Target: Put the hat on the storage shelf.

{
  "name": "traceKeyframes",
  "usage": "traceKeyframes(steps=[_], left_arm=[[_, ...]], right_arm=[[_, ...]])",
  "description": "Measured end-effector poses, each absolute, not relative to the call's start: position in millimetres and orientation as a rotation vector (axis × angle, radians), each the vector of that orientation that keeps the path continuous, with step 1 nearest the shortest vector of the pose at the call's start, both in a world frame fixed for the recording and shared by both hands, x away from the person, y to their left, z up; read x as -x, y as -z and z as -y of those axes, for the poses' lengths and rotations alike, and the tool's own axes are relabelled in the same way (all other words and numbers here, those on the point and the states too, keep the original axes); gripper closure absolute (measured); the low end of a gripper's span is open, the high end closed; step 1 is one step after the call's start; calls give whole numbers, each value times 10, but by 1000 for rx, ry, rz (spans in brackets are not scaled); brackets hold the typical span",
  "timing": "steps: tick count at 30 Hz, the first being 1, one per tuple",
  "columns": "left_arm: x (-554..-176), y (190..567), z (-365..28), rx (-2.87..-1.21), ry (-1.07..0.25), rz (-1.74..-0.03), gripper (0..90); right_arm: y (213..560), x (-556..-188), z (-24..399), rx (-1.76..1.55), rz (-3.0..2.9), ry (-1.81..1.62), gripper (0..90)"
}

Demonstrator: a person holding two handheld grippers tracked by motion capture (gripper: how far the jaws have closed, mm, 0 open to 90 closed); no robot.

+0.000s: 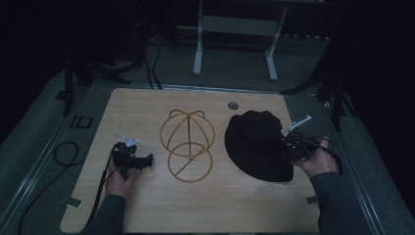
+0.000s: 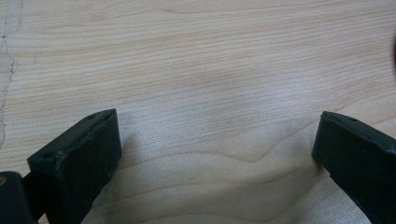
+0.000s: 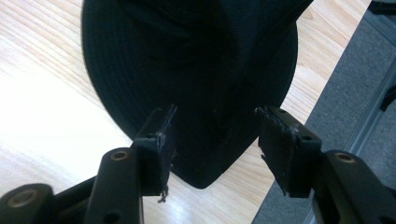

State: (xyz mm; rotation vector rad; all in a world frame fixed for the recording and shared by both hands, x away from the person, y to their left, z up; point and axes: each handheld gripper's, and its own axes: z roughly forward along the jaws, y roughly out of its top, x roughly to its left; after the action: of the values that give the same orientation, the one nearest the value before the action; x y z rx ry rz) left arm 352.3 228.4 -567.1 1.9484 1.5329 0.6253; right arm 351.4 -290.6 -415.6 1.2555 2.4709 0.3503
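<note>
The right claw (image 3: 212,140) has its jaws apart around the black bucket hat's (image 1: 257,142) brim, pads not pressing. The hat lies on the counter (image 1: 147,205) just right of the wire hat stand (image 1: 187,145). Closing on so little brim, I judge, could let the limp fabric slip out and sag; the left claw (image 2: 215,154), jaws apart and empty, rests left of the stand.

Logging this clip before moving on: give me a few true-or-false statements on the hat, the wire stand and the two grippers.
1. The black hat lies on the table, to the right of the wire hat stand. True.
2. The hat sits on top of the wire stand. False: the stand is bare and the hat lies beside it.
3. The right gripper has its jaws apart, with the hat's brim between them. True.
4. The left gripper grips the wire stand. False: its jaws stand open above bare wood.
5. The wire stand stands upright. False: it lies flat on the table.
</note>
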Motion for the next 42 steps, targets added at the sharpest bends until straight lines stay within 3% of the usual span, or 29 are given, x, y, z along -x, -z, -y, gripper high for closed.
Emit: traceKeyframes(steps=[16,25,38,42], left_arm=[[-3523,5672,-2283,-1947,-627,-1533,15],[-3523,5672,-2283,-1947,-627,-1532,15],[-3523,5672,-2283,-1947,-627,-1532,15],[-3523,5672,-2283,-1948,-626,-1532,15]], right_arm=[[4334,-3905,2816,-1275,-2546,-247,324],[4452,-4032,2771,-1297,-2572,-208,324],[4519,-4202,2710,-1321,-2608,-163,378],[4515,-4248,2710,-1327,-2648,-188,497]])
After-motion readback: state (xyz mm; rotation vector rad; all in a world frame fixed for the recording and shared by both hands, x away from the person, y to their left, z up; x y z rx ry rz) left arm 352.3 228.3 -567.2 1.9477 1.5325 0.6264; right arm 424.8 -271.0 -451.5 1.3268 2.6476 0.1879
